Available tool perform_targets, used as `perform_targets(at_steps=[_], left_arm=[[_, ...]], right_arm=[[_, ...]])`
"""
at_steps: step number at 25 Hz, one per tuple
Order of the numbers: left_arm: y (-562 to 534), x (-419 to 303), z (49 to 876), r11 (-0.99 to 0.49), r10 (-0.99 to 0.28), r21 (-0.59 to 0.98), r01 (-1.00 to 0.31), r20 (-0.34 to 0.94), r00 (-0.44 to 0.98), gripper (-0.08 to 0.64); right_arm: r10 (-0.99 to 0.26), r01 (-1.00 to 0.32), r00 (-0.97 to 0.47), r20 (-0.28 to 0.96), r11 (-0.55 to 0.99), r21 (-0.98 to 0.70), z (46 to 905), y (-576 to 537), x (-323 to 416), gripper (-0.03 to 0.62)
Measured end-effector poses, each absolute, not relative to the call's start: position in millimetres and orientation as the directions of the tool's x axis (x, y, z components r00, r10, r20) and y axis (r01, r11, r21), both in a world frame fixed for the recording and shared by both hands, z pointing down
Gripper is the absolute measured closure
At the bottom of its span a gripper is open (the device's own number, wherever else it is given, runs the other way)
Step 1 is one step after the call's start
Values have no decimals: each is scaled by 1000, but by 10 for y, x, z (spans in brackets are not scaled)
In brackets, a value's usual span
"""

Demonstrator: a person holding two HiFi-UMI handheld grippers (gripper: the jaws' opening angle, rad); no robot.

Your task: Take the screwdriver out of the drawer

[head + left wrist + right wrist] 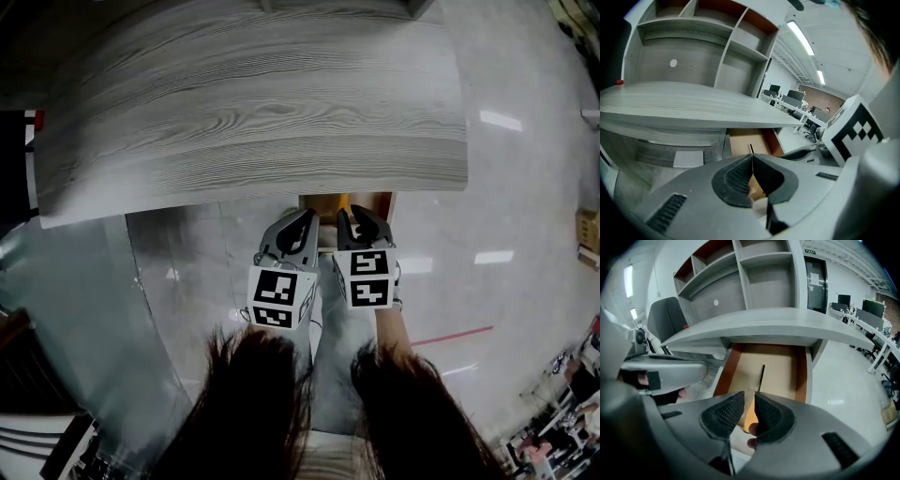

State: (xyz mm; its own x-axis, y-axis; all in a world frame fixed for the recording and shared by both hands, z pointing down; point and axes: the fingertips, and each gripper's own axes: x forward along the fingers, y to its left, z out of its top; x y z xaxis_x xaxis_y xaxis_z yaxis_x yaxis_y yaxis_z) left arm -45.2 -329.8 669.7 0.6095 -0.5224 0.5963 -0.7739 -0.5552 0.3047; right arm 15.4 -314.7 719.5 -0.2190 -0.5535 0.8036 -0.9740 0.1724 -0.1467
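Under desk (764, 319), open drawer (729, 369), screwdriver (761, 377) inside

Count recorded: two tools, namely one left tool (302, 223) and one right tool (349, 219). Marker cubes: two, one per tool (279, 296) (368, 277). One desk (253, 94). One drawer (729, 369). One screwdriver (761, 377) lying inside it. One shelf unit (759, 282). One small red item (618, 82).

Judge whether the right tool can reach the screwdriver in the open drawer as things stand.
Probably yes: the drawer stands open, the screwdriver lies uncovered just ahead of the right tool, its jaws slightly apart, and nothing seems to block it.
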Motion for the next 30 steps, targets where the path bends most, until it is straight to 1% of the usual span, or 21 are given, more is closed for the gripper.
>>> perform_targets(at_steps=[14, 27, 30], left_arm=[[-3403, -483, 6912, -542, -512, 309, -781, 615, 599, 543], [-3426, -487, 7040, -540, -480, 324, -777, 639, 601, 543], [-3440, -482, 7065, -537, -493, 327, -778, 627, 603, 543]], right_arm=[[-459, -977, -210, 863, 141, -162, 7595, -3226, 184, 503], [-385, -980, -192, 903, 124, -156, 7858, -3264, 129, 489], [-361, -981, -183, 914, 131, -145, 7902, -3254, 120, 488]])
